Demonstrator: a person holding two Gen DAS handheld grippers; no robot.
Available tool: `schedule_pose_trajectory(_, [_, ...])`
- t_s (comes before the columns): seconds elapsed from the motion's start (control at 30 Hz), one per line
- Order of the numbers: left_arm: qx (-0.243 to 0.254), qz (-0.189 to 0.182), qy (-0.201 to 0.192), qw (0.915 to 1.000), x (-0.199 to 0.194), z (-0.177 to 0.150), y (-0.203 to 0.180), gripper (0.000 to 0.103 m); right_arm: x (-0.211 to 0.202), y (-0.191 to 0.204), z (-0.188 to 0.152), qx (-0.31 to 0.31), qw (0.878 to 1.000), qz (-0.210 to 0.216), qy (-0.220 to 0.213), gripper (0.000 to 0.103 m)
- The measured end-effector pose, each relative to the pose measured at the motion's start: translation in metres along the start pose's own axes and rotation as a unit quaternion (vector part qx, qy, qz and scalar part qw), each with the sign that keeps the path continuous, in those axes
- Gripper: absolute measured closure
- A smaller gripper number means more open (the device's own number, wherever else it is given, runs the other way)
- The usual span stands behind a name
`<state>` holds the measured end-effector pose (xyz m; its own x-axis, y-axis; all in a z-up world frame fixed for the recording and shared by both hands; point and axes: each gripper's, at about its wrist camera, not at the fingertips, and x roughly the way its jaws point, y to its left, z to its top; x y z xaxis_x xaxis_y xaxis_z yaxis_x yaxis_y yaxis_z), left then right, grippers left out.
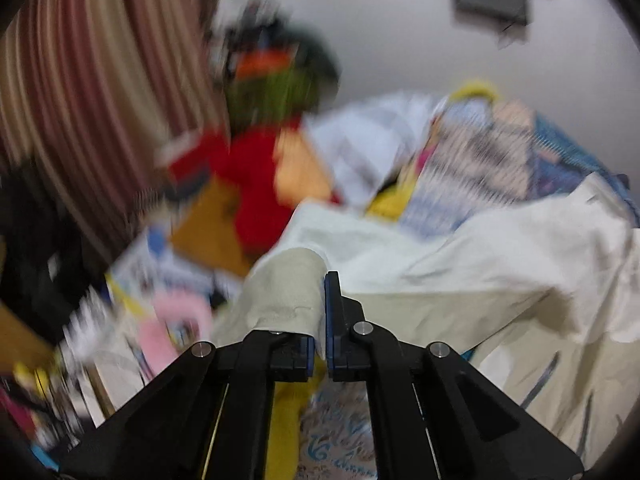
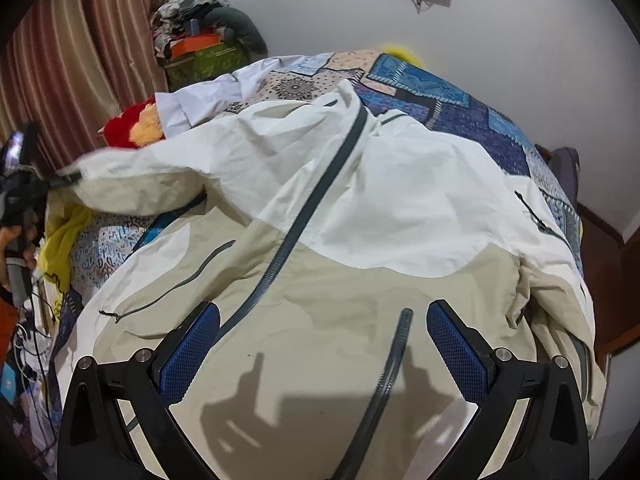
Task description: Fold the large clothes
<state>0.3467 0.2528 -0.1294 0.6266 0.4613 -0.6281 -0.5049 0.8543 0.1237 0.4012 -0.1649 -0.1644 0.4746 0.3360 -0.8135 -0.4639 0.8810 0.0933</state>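
The jacket [image 2: 360,208], cream above and beige below, lies spread front-up over a patterned bedspread [image 2: 460,108].

Left gripper [image 1: 320,320]: the 2 jaws are clamped on a beige fold of the jacket [image 1: 288,292]. The fold rises between the blue pads [image 1: 330,312] and bulges over the jaw on the left. The rest of the garment runs away to the right of the jaws. This view is motion-blurred. In the right wrist view, the same gripper [image 2: 66,179] appears at the tip of the jacket's raised sleeve, far to the left of the right jaws, with a hand [image 2: 14,240] just below it.

Right gripper [image 2: 322,320]: the 2 jaws stand wide apart, with nothing between the pads [image 2: 456,352]. The beige lower panel of the jacket lies directly beneath and ahead of them. The dark main zipper [image 2: 320,184] runs diagonally from just beside the left-hand jaw up to the collar. A loose dark zipper strip [image 2: 394,356] lies between the jaws, nearer the right-hand jaw. Whether the pads touch the fabric cannot be told.
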Motion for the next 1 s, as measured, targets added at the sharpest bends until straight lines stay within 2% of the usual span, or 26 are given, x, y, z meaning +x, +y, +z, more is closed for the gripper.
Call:
schedule_pose_trajectory(0.13, [0.042,-0.028,-0.09,0.9947,-0.055,0.041,-0.028,0.1,0.013,-0.004,-0.01,0.007,0.998,0.036,0.052,0.0])
schedule_pose_trajectory(0.2, [0.064,-0.056,-0.12,0.9891,-0.077,0.058,-0.051,0.1,0.016,-0.007,-0.019,0.008,0.997,0.03,0.064,0.0])
schedule_pose_trajectory(0.33, [0.108,-0.117,-0.135,0.978,-0.093,0.07,-0.112,0.1,0.002,-0.02,-0.026,0.022,0.998,0.03,0.056,0.0])
schedule_pose_trajectory(0.47, [0.149,-0.193,-0.093,0.9653,-0.081,0.051,-0.191,0.1,-0.027,-0.041,-0.028,0.044,0.998,0.015,0.034,0.0])
schedule_pose_trajectory(0.57, [0.181,-0.237,-0.023,0.9542,-0.054,0.015,-0.245,0.1,-0.045,-0.056,-0.03,0.05,0.998,-0.006,0.022,0.0])
schedule_pose_trajectory(0.7, [0.216,-0.268,0.088,0.9346,-0.013,-0.046,-0.299,0.1,-0.059,-0.074,-0.038,0.058,0.998,-0.022,0.019,0.0])
schedule_pose_trajectory(0.73, [0.22,-0.277,0.121,0.9274,-0.002,-0.06,-0.306,0.099,-0.059,-0.078,-0.041,0.06,0.998,-0.026,0.021,0.0])
schedule_pose_trajectory(0.8, [0.224,-0.287,0.156,0.9183,0.008,-0.077,-0.312,0.099,-0.058,-0.081,-0.046,0.061,0.997,-0.032,0.025,0.0])
schedule_pose_trajectory(0.9, [0.238,-0.291,0.16,0.9127,0.005,-0.081,-0.303,0.094,-0.051,-0.088,-0.051,0.068,0.997,-0.03,0.033,0.0])
schedule_pose_trajectory(1.0, [0.236,-0.319,0.161,0.9036,-0.007,-0.071,-0.282,0.077,-0.042,-0.091,-0.05,0.079,0.996,-0.019,0.036,0.0])
